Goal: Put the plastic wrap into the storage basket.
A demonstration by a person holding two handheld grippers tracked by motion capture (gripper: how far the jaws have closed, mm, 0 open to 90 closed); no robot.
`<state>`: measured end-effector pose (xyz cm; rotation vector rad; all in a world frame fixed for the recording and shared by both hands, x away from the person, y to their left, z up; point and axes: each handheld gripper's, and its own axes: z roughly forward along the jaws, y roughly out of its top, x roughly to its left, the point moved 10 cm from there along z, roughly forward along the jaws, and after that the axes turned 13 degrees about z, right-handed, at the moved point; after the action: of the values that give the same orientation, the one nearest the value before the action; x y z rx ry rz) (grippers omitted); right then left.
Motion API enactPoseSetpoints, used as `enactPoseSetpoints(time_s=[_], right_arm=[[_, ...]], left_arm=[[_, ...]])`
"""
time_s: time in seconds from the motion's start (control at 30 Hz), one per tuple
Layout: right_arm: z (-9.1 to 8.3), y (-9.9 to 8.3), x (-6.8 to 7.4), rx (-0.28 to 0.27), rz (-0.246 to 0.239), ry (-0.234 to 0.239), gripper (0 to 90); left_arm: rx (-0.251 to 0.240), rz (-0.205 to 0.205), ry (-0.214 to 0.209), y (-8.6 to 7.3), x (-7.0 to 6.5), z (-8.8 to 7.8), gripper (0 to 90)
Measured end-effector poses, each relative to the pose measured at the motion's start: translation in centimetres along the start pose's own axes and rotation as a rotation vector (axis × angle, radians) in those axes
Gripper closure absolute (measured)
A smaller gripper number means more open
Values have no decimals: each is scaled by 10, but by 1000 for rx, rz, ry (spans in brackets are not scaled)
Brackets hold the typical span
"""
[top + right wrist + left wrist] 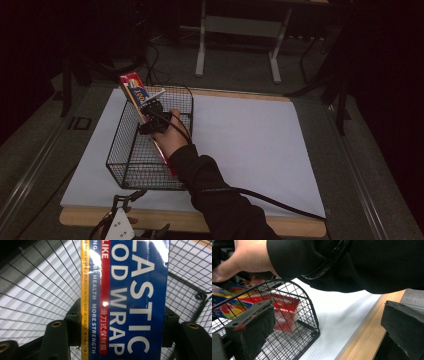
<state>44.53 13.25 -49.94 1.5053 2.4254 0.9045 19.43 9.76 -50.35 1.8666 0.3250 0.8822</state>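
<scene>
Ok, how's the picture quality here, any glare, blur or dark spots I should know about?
High view: dim, the surroundings nearly black, while the white table sheet stays readable. Left gripper view: the near tool pads and the sleeve look soft, and the wire basket is sharper. Right gripper view: bright glare patches on the glossy plastic wrap box wash out some letters, though most print is legible.

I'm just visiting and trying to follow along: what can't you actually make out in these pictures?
- Plastic wrap box: right gripper view, top and bottom edges cut its lettering.
- Wire basket floor: high view, partly hidden by the box and sleeve.
- Left gripper: high view, bottom edge cuts it off.
- Right gripper: high view, too dark for detail.
</scene>
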Motion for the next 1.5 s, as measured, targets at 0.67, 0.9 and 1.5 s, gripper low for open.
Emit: enactPoseSetpoints(time_s=[0.67, 0.9, 1.5], right_arm=[[12, -21, -10, 77, 0, -10, 371], [15, -20, -17, 73, 17, -28, 369], [36, -27, -24, 107, 36, -39, 358]], left_arm=[[10, 5, -5, -1, -1, 2, 0], [13, 7, -8, -1, -2, 2, 1], [15, 8, -11, -2, -3, 2, 0]])
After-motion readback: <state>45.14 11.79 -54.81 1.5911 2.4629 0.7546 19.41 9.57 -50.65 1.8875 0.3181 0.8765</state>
